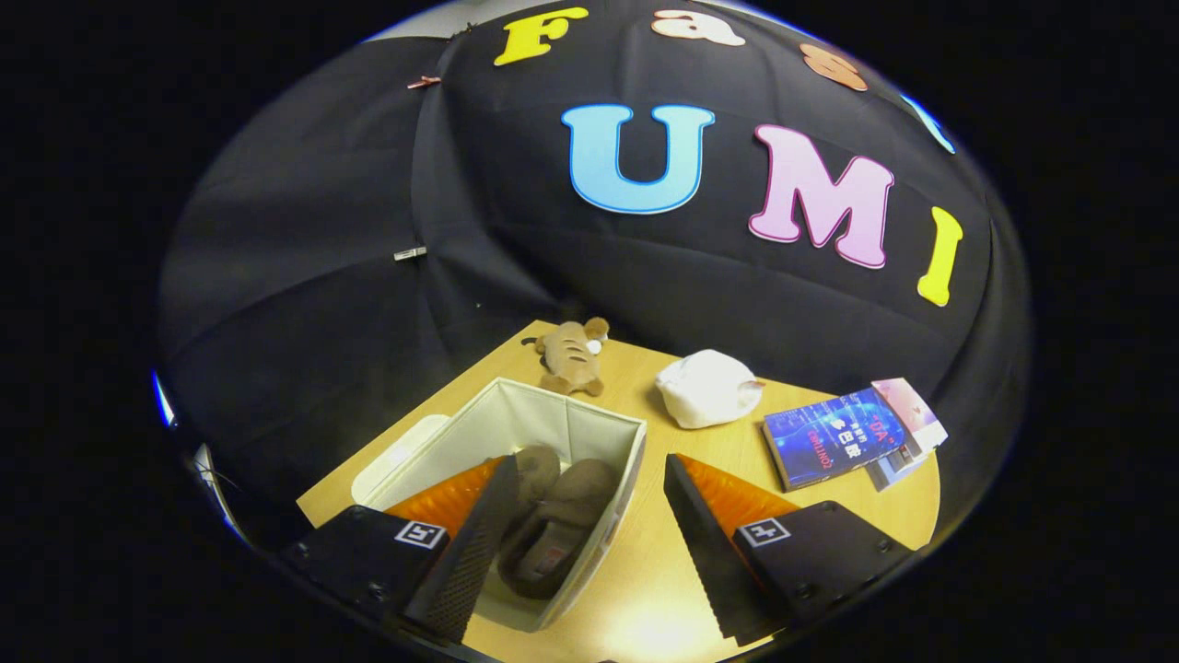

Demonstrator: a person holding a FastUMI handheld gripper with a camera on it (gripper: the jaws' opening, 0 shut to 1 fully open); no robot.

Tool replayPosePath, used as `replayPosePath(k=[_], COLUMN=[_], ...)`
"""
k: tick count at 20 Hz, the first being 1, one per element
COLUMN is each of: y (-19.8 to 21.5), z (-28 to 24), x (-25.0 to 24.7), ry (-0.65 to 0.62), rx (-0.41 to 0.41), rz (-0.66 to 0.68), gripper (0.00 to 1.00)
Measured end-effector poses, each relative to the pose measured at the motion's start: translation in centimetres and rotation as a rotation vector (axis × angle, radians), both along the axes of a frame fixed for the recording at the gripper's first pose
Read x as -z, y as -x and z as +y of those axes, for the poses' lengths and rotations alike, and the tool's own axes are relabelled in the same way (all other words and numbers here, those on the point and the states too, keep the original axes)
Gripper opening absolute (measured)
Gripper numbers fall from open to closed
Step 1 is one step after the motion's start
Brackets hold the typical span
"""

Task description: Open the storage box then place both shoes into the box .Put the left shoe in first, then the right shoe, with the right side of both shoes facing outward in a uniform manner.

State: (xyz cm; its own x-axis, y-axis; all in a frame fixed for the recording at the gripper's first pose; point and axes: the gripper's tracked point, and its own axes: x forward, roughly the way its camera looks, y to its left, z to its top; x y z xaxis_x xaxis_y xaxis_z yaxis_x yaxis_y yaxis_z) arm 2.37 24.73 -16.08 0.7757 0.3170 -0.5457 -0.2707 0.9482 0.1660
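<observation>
Box: we see the storage box (589,433) open, pale fabric walls, top uncovered, standing on the wooden table (645,571). We judge the opening step done.
Lid: a flat pale piece (391,460) lies on the table touching the box's far-left side; we take it for the lid, can't confirm.
Shoes: two brown shoes (557,525) lie inside the box, side by side and touching, one sole turned toward the camera. We can't tell left from right, nor which side faces outward.
Gripper: gripper (585,543) fingers spread wide, nothing between them but the box's near corner and the shoes below. Left finger sits over the box interior, right finger over bare table just beside the box wall. Not holding anything.
Progress: we judge both shoes placed, task at or near its end.
Left to do: possibly nothing; maybe an orientation check or backing the gripper off. Order of placement we can't verify from this frame.
Clutter: brown plush toy (571,357) beyond the box, white soft bundle (707,389) near it, books (852,433) stacked well apart toward the right finger's side. None in the way.
</observation>
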Motion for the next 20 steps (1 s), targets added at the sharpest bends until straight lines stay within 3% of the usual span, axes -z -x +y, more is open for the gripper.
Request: replayPosePath(k=[6, 12, 20], y=[0.3, 0.2, 1.6], z=[-8.3, -17.7, -26.3], x=[-2.6, -5.2, -8.2], ry=[0.03, 0.09, 0.14], rx=[0.044, 0.156, 0.28], rz=[-0.107, -0.211, -0.326], gripper=[0.99, 0.98, 0.98])
